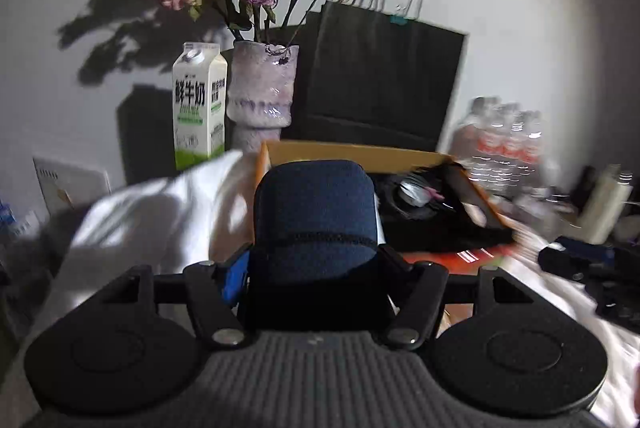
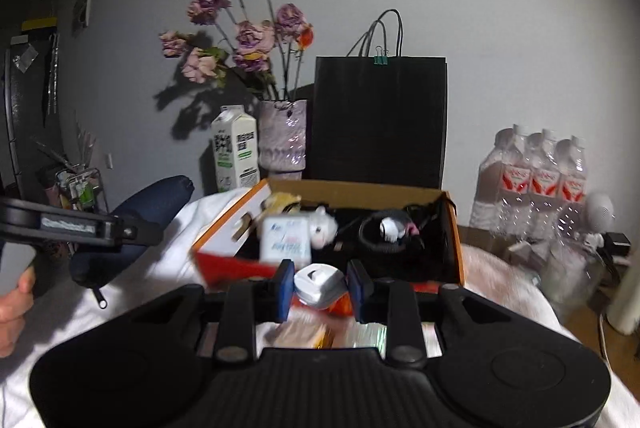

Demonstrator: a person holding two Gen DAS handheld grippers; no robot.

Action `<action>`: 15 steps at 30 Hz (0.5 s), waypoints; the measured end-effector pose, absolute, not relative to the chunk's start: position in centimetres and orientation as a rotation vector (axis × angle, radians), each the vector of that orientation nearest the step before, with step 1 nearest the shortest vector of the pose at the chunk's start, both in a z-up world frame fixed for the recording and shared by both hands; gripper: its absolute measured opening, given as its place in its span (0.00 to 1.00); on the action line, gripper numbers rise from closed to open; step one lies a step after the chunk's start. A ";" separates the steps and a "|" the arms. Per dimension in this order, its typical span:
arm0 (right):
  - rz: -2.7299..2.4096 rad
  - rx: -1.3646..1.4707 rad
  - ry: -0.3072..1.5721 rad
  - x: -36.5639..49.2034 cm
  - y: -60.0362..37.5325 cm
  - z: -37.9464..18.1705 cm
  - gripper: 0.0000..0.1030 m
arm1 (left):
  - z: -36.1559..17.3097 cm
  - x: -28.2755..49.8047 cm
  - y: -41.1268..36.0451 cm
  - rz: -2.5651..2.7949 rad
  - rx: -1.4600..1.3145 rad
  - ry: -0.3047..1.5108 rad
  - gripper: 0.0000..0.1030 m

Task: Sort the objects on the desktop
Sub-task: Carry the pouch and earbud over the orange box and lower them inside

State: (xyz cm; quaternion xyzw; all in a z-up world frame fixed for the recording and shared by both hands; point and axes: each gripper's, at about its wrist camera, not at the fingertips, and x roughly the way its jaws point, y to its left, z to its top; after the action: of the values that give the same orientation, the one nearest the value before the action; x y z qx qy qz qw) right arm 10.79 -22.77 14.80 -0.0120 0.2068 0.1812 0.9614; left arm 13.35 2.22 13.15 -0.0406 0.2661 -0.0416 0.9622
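My left gripper [image 1: 314, 260] is shut on a dark blue zip pouch [image 1: 316, 212] and holds it above the white cloth, left of the open orange cardboard box [image 1: 352, 148]. The right wrist view shows that pouch [image 2: 136, 228] in the left gripper [image 2: 120, 228] at the left. My right gripper [image 2: 320, 288] is shut on a small white and silver object [image 2: 318, 284], just in front of the box [image 2: 452, 228]. The box holds a white tissue pack [image 2: 286, 240], a small white plush [image 2: 324, 226] and black cables [image 2: 384, 232].
A milk carton [image 2: 236, 148], a vase of dried roses [image 2: 284, 136] and a black paper bag [image 2: 380, 120] stand behind the box against the wall. Wrapped water bottles [image 2: 536, 184] stand at the right. Snack packets [image 2: 304, 336] lie under the right gripper.
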 end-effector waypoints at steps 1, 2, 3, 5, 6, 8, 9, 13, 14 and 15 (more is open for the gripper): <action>0.369 -0.011 0.431 12.9 -22.6 14.9 0.26 | 13.0 15.5 1.9 -0.068 -0.075 0.557 0.65; 0.366 -0.007 0.437 14.7 -22.3 15.0 0.26 | 12.6 17.5 1.8 -0.053 -0.079 0.579 0.65; 0.364 -0.007 0.459 16.7 -22.0 14.8 0.26 | 12.2 19.5 1.5 -0.047 -0.060 0.598 0.65; 0.344 0.008 0.515 20.7 -21.3 14.1 0.26 | 10.8 22.5 1.2 0.003 -0.032 0.612 0.65; 0.343 0.002 0.546 22.5 -20.8 13.5 0.26 | 10.0 24.0 1.1 0.025 -0.009 0.632 0.65; 0.321 -0.005 0.598 25.4 -19.8 12.1 0.26 | 8.4 26.2 1.2 0.013 -0.009 0.714 0.66; 0.319 -0.009 0.626 26.6 -19.3 11.3 0.26 | 7.8 26.7 1.4 0.000 -0.017 0.730 0.67; 0.321 0.022 0.690 29.5 -18.3 8.6 0.27 | 7.4 25.9 1.9 -0.051 0.006 0.681 0.75; 0.329 0.041 0.698 29.8 -18.3 8.1 0.30 | 7.6 25.8 2.3 -0.071 -0.021 0.677 0.76; 0.330 0.060 0.704 30.0 -18.3 7.8 0.38 | 8.0 25.4 2.9 -0.084 -0.052 0.674 0.76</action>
State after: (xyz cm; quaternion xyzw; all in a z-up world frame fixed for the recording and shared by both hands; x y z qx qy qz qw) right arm 30.00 -18.26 7.85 0.0291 0.3434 0.1607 0.9249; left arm 25.36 2.91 7.96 -0.0255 0.3306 -0.0412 0.9425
